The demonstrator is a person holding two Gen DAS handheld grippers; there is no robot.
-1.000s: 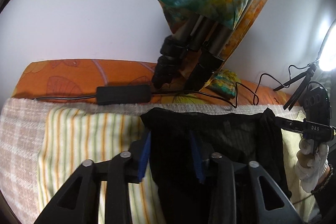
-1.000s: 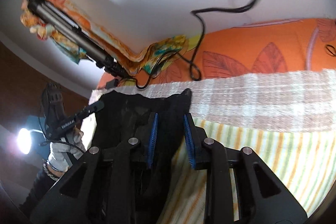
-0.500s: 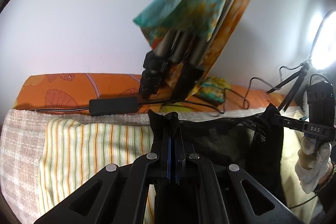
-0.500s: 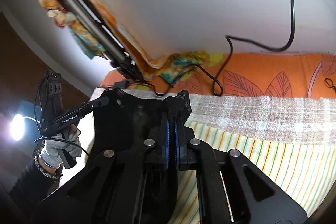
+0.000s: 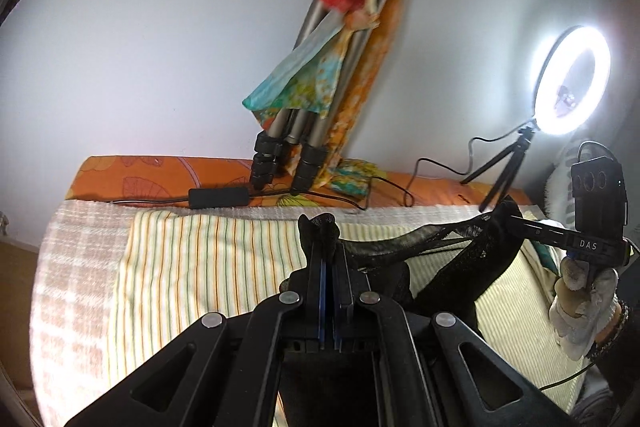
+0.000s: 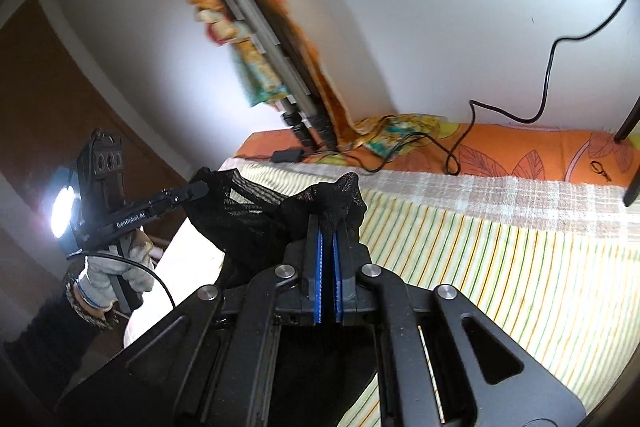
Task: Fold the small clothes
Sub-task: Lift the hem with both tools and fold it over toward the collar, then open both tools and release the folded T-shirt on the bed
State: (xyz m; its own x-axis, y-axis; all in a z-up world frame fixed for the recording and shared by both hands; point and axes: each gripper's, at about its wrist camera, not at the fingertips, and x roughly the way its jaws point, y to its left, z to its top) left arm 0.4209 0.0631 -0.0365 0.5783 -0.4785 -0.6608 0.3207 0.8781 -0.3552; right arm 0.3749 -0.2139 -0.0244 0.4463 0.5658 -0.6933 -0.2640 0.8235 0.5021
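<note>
Both tongs are clamped on one garment. Left tongs [image 5: 330,259] have their blue-lined jaws pressed together on a bunched corner of the small black mesh garment [image 5: 452,275], which pokes up just above the tips. From that corner the thin cloth runs rightward, sagging a little, to the right tongs [image 5: 502,213], seen at the right of the left wrist view in a gloved hand [image 5: 580,295]. Those jaws are likewise closed on the opposite corner, as the right wrist view confirms at its own tips [image 6: 330,223].

So the garment's long axis lies left to right between the two tongs, and its gripped edge is raised clear of the bed's yellow striped sheet [image 5: 208,267], with the rest of the cloth hanging down near the grippers' bodies. How far that hanging part reaches toward the sheet is hidden.

Each hand holds its own end, so neither is nearer. My judgement is that the coming fold depends on keeping this top edge level and spread across the sheet, parallel to the far checked towel [image 5: 80,267], before laying the cloth down.
</note>
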